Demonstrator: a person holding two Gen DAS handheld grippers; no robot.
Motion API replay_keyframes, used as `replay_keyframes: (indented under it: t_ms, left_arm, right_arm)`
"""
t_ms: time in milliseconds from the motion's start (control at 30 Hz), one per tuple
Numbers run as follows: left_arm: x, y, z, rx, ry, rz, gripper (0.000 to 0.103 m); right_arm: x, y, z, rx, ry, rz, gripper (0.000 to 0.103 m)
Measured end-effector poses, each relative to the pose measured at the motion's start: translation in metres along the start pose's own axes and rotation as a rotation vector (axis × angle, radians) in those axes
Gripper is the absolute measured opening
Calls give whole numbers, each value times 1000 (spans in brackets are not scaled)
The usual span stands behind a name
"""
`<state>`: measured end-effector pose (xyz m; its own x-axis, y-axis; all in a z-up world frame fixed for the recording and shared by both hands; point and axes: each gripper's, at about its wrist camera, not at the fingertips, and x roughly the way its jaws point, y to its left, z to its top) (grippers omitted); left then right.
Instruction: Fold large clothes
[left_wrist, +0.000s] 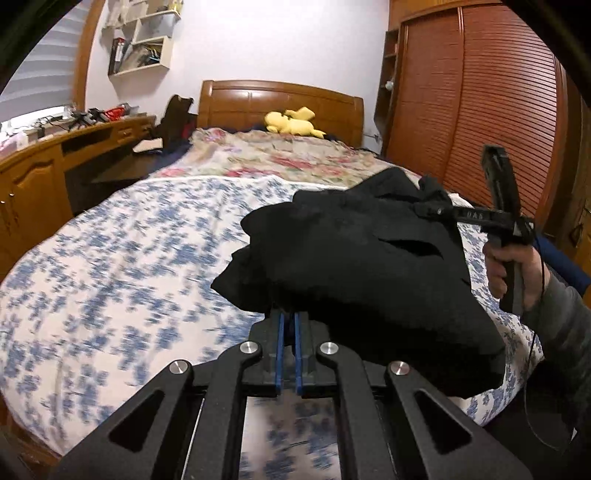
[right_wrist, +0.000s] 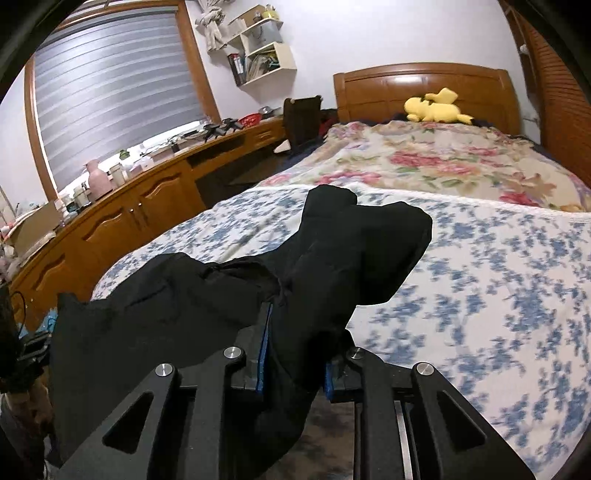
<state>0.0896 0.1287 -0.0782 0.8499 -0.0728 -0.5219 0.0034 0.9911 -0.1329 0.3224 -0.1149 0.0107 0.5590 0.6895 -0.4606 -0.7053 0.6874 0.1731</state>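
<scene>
The black garment (left_wrist: 369, 273) hangs bunched above the bed (left_wrist: 110, 277), stretched between the two tools, and its shape is hard to read: the cloth is so dark that folds and seams mostly vanish, so whether it is a shirt, a jacket or trousers cannot be told. The left hand-held gripper (left_wrist: 289, 314) has its blue pads (left_wrist: 279, 350) pressed almost together, pinching a thin edge of the cloth; the tips themselves are buried under the fabric and cannot be seen. Ahead and to the right of it, the right hand-held gripper (left_wrist: 428, 211) bites another corner of the garment, held by a hand (left_wrist: 506, 269) in a grey sleeve (left_wrist: 561, 325), though its pads are lost against the black cloth there. In the right wrist view, the right hand-held gripper (right_wrist: 295, 354) clamps a thick wad of fabric (right_wrist: 314, 277) between its pads, so the jaws stand partly apart around it; the right pad is nearly covered. The cloth drapes from there leftward and down past the lower edge of that view. The blue-flowered sheet (right_wrist: 480, 295) below is smeared by motion blur. Beyond the tools lie a rose-patterned blanket (right_wrist: 424, 158), a yellow plush toy (right_wrist: 436, 109) by the wooden headboard (right_wrist: 406, 85), and to the left a cluttered counter (right_wrist: 110, 206) under a window blind (right_wrist: 110, 92).
</scene>
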Motion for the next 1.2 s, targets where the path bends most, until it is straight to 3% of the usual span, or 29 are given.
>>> replay_keyframes:
  t_ms: [233, 633, 867, 1200]
  left_arm:
    - [-29, 68, -3, -61, -24, 80, 5]
    - [-83, 191, -18, -116, -40, 308, 5]
    - [-96, 247, -25, -165, -46, 420, 5]
    - [-91, 303, -41, -253, -37, 517, 5]
  right_arm:
    - [75, 66, 28, -65, 91, 38, 22]
    - [213, 203, 73, -181, 160, 163, 22]
    - [280, 261, 96, -252, 144, 183, 22]
    - [329, 304, 86, -320, 106, 168, 23]
